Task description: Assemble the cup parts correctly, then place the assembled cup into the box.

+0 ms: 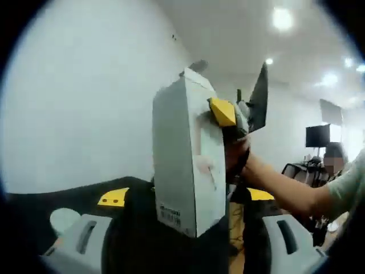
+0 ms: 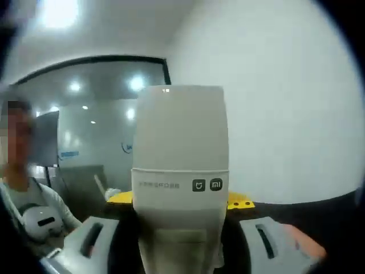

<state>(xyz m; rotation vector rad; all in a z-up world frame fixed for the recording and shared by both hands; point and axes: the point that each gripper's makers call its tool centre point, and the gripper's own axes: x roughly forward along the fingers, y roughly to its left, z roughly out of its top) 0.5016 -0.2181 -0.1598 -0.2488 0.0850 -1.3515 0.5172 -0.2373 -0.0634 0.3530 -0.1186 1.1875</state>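
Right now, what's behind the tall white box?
Behind the white box is the other tool with its yellow pad, pressing the box's far side, and a person's hand holding it. The box hides its contents.

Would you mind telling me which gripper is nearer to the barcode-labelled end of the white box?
Left. The left gripper has its jaws either side of the white box at its labelled end; the right gripper has a yellow pad against the opposite end.

bright ceiling lights [image 1: 282, 18] glare overhead; both fisheye views bend at the edges, close surfaces soft and blurred.
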